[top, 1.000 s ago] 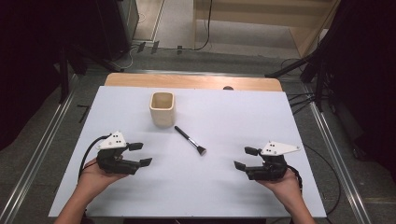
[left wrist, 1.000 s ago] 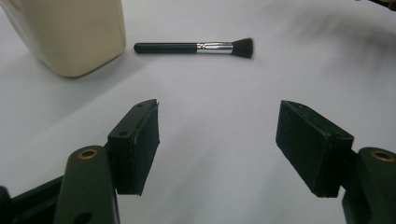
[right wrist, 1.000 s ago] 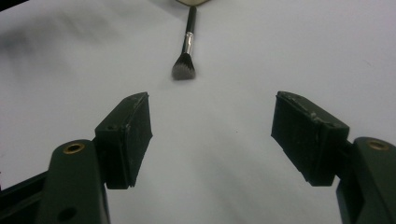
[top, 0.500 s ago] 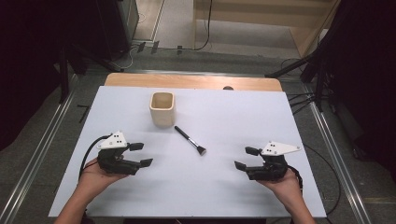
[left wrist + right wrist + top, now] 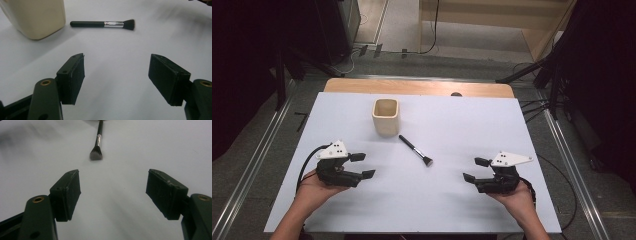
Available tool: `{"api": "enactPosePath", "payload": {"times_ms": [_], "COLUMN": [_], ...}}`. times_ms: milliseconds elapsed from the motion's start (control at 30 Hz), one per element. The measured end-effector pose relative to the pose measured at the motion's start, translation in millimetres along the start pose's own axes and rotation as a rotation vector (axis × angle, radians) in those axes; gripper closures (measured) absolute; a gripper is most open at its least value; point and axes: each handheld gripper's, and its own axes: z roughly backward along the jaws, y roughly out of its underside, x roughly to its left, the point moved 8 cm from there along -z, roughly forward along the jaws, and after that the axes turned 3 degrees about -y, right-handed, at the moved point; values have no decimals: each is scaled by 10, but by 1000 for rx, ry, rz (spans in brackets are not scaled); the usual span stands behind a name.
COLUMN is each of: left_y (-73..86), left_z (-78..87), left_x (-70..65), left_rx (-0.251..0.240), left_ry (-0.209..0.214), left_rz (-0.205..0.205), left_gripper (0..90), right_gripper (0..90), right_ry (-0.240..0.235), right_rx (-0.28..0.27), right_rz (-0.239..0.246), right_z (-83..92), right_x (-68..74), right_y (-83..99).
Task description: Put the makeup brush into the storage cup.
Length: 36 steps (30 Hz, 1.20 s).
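Seen from the high view, a white bench carries a cream cup standing upright toward the far side, and a black makeup brush lying flat just beside it, handle toward the cup, bristles pointing toward the person. The left hand-held gripper rests low near the front left of the bench, the right hand-held gripper near the front right; both are well apart from the brush, with jaws spread wide and nothing between them. In the left gripper view, the two black jaws stand far apart over bare bench, empty; the brush lies crosswise beyond them, with the cup at the upper left, close beside the handle end. In the right gripper view, the jaws are again wide open and empty, and the brush lies ahead with its bristles nearest. The likely risk is in the pickup: the brush is thin and round and lies flat, so jaws closing too high could roll or flick it away. Coming in at the handle end could also nudge the cup and tip it.
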Motion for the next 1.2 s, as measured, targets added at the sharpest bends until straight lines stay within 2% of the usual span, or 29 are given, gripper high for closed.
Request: {"api": "enactPosePath", "payload": {"times_ms": [700,967,1100,1200], "left_y": [-12,-12,-13,-9], "left_z": [4,0,1,-4], "left_x": [-12,-13,-15,-19], "left_rx": [-3,1,0,3], "left_ry": [10,8,11,11], "left_rz": [-6,-8,-8,-10], "left_gripper": [302,301,301,301], "right_gripper": [288,288,288,288], "right_ry": [3,6,7,16], "right_rx": [-11,-43,-50,-34], "right_rz": [-3,-16,-13,10], "right_z": [-34,-84,-122,-166], "right_x": [11,-3,8,20], "right_y": [-69,-173,-212,-228]}}
